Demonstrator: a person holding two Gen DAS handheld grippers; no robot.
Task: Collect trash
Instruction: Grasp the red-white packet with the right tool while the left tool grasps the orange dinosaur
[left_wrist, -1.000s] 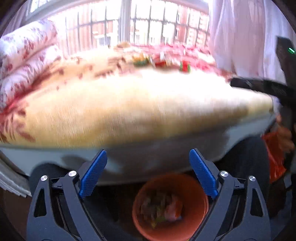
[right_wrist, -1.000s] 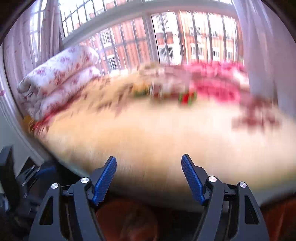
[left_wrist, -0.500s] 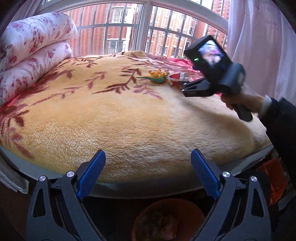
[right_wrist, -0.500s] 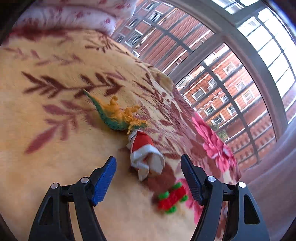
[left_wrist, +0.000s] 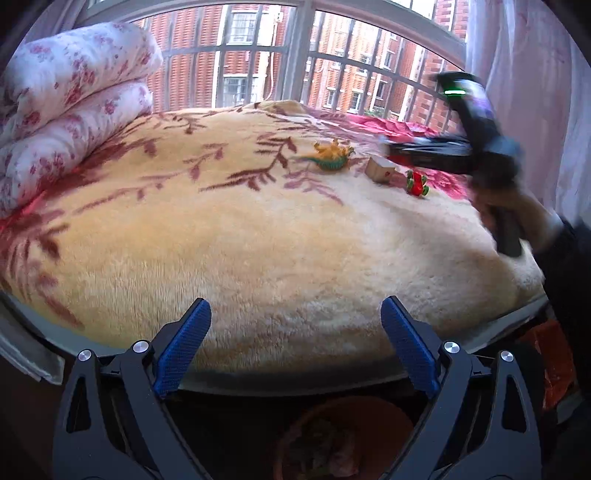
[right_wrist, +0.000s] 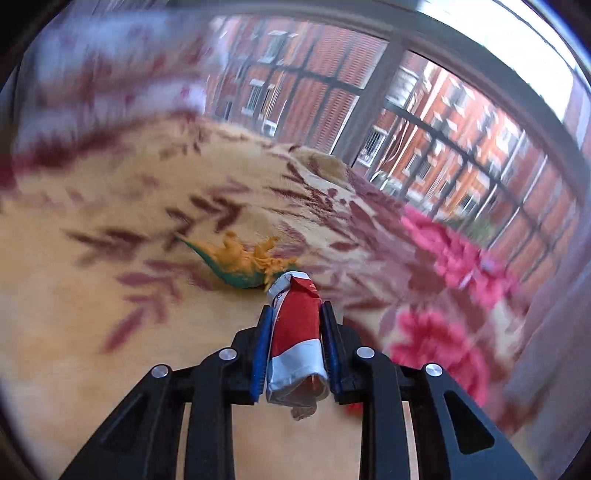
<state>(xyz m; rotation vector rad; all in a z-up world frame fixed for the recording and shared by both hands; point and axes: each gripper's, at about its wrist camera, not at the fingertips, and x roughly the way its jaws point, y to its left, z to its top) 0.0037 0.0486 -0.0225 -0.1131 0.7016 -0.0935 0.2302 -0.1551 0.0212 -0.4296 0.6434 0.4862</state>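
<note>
Right gripper (right_wrist: 295, 317) fingers clamped on crumpled carton (right_wrist: 297, 339); left gripper (left_wrist: 295, 325) fingers spread wide.

Carton (right_wrist: 295, 332): I am clamping a crumpled red-and-white carton lengthwise between my right claw's blue pads, its folded top pointing forward.
Position: it is hovering over the yellow blanket (right_wrist: 92, 314), near the toy dinosaur (right_wrist: 240, 264).

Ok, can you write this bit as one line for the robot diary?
right tool: shut on red-and-white wrapper | left tool: open, empty | toy dinosaur: on blanket
</note>
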